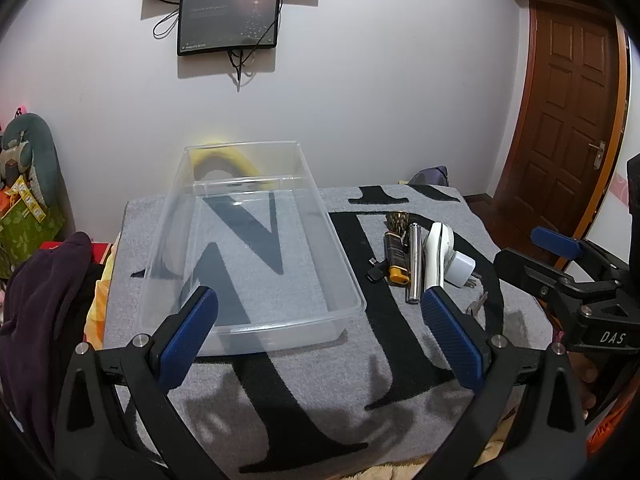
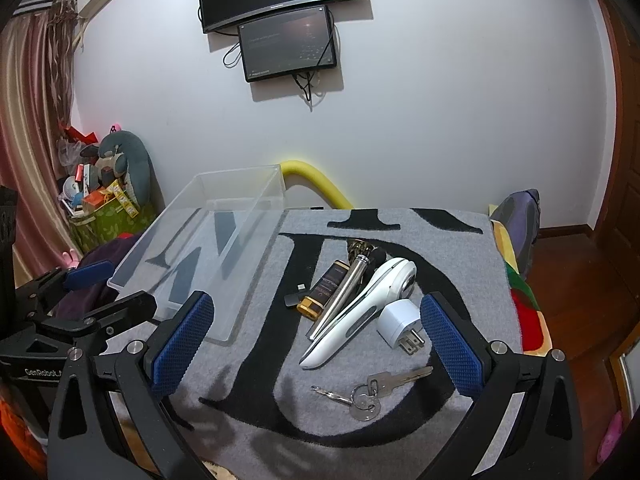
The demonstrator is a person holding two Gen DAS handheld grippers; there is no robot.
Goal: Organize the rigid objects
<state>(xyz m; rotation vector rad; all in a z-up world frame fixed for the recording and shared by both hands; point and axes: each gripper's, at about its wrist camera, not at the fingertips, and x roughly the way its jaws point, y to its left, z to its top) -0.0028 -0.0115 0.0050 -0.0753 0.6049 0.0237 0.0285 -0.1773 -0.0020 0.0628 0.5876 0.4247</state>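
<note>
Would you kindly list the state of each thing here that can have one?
Clear plastic bin: upright, empty, no lid.
Left gripper: open, holding nothing.
Right gripper: open, holding nothing.
White plug adapter: unplugged, on its side.
Silver keys on a ring: flat on the rug.
Lower wall screen: on, dim picture.
Brown wooden door: shut.

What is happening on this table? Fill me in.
A person holds two grippers over a grey mat, about to sort small items. The left gripper and right gripper are both open and hold nothing. The clear plastic bin sits on the left of the mat with nothing in it. To its right lie the keys, white plug adapter, white handheld device, metal cylinder and lighter, all untouched.
</note>
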